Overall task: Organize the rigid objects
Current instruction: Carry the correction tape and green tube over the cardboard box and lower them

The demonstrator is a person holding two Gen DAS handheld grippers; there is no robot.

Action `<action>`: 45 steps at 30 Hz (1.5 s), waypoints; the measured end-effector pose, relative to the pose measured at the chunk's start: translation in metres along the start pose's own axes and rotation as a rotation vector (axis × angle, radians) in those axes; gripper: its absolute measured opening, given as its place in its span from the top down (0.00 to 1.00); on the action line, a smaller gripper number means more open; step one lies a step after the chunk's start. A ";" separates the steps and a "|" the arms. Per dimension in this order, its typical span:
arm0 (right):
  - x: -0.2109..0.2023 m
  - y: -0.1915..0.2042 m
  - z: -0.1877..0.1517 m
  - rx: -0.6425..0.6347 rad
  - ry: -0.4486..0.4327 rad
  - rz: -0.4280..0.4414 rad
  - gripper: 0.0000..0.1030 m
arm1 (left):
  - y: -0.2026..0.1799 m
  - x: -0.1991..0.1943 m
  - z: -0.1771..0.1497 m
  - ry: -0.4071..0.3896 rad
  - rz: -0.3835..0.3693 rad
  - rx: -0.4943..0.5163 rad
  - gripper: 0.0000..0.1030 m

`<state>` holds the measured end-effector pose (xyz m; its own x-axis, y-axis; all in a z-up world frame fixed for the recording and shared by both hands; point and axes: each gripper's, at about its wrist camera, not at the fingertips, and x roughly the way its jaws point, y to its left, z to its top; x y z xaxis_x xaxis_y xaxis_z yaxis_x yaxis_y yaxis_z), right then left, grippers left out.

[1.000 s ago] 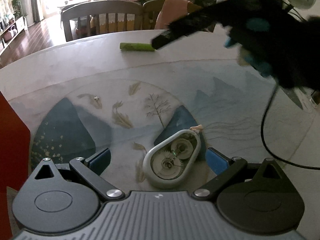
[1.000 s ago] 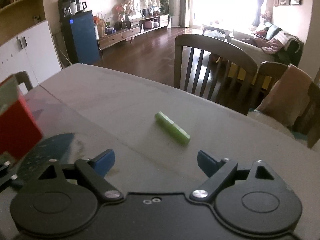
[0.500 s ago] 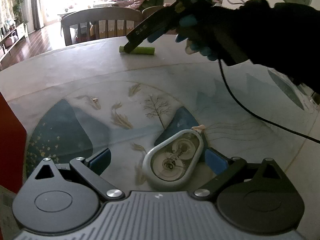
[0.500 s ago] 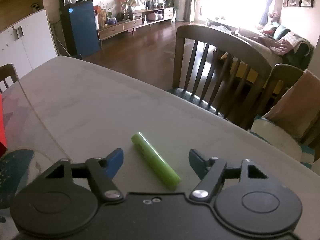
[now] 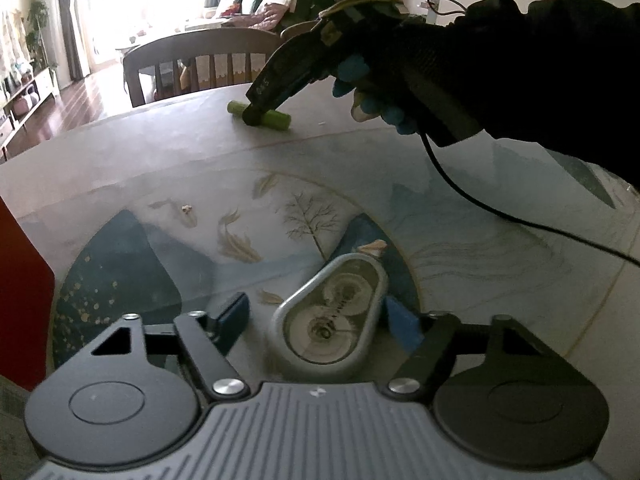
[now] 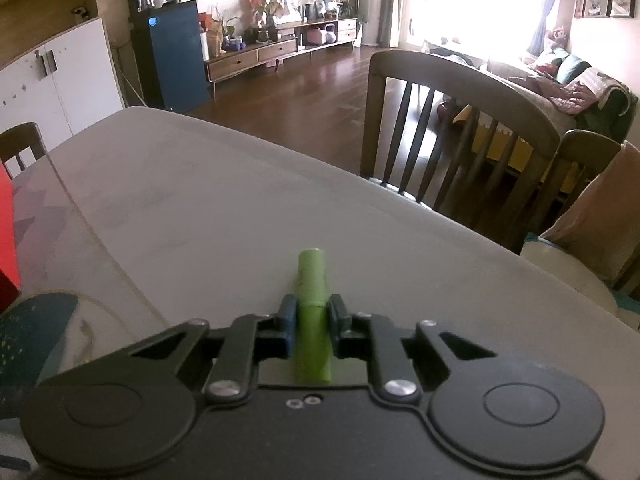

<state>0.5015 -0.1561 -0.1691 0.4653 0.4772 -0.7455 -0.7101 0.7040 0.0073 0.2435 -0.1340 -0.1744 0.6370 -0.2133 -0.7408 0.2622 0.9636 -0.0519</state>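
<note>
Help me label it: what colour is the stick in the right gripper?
Light green stick; right wrist view shows it best.

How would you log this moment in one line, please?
right gripper: shut on green tube | left gripper: closing around tape dispenser

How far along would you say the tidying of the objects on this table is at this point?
Nothing looks put away yet. In hand: the right tongs have just closed on the green stick, which is still on the table. The left tongs have been closing around the tape dispenser, pads not clearly pressing it yet. Lifting and placing both remain.
</note>
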 end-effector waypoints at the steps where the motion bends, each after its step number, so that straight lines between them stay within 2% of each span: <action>1: -0.002 0.002 -0.002 0.001 -0.002 -0.002 0.85 | -0.001 0.000 0.000 0.000 0.005 0.004 0.38; 3: -0.006 0.003 -0.006 0.013 -0.003 0.001 0.85 | -0.001 -0.001 0.002 0.002 0.022 0.005 0.44; 11: -0.042 0.008 -0.035 0.112 0.023 0.005 0.85 | 0.004 -0.003 0.005 0.025 0.026 -0.066 0.45; 17: -0.091 0.021 -0.065 0.193 0.025 0.029 0.85 | 0.010 -0.010 0.002 0.047 0.037 -0.123 0.45; 23: -0.125 0.052 -0.086 0.213 0.034 0.035 0.85 | 0.017 -0.022 -0.006 0.061 0.064 -0.144 0.45; 29: -0.155 0.089 -0.100 0.239 0.036 0.027 0.85 | 0.020 -0.043 -0.010 0.041 0.071 -0.154 0.45; 38: -0.204 0.134 -0.099 0.264 0.004 0.004 0.85 | 0.026 -0.094 -0.010 -0.002 0.033 -0.183 0.45; 45: -0.235 0.173 -0.087 0.282 -0.039 0.000 0.85 | 0.040 -0.138 -0.008 -0.030 0.032 -0.184 0.45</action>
<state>0.2232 -0.1931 -0.0505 0.4890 0.4932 -0.7194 -0.5379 0.8198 0.1964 0.1606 -0.0645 -0.0797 0.6649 -0.1838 -0.7240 0.1063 0.9827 -0.1519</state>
